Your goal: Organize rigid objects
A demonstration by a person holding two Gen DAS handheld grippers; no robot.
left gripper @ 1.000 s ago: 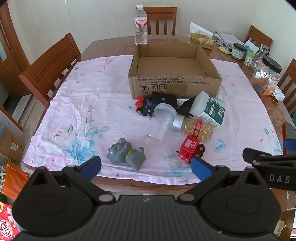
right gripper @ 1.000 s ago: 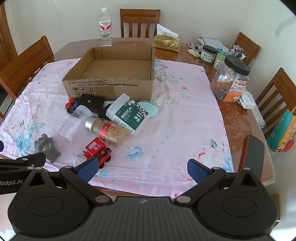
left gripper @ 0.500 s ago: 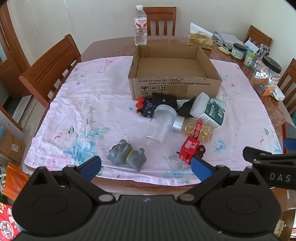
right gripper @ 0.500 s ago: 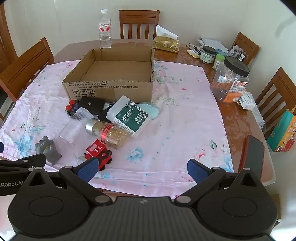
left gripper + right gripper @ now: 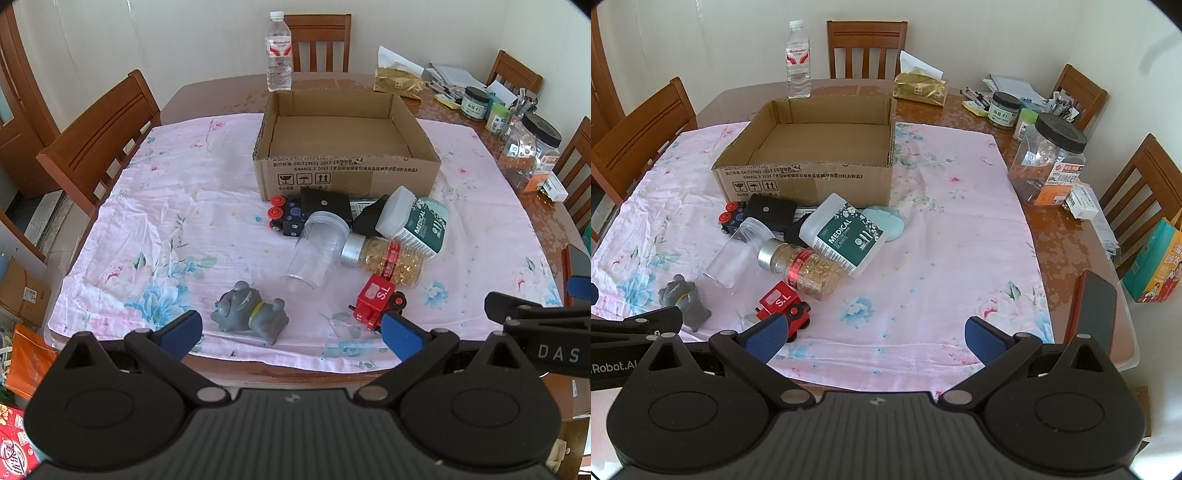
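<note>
1. Left tongs (image 5: 291, 328): released, blue pads wide apart, nothing between them, low at the near edge of the tabletop (image 5: 221, 94).
2. Right tongs (image 5: 875, 334): released too, holding nothing, at the same near edge, off to the 3 o'clock side of the left pair.
3. Box (image 5: 347, 147): open cardboard, upright, sits on the pink cloth (image 5: 155, 206) at 12 o'clock from the left tongs. Nothing visible inside.
4. Pile is just in front of the box's near wall:
   - black case (image 5: 325, 206) and blue toy car (image 5: 284, 218) with red wheels, close to the wall
   - clear jar (image 5: 317, 251), on its side
   - pill bottle (image 5: 384, 256), on its side, silver cap beside the jar
   - white MEDICAL bottle (image 5: 846, 236), tilted, leaning over the pill bottle
   - light green lid-like piece (image 5: 886, 219), at 3 o'clock of the white bottle
5. Red train (image 5: 376, 301) marked S.L: nearer than the pile, partly behind the left tongs' right pad.
6. Grey toy (image 5: 251, 312): lying on the cloth at 9 o'clock of the train, apart from the pile.
</note>
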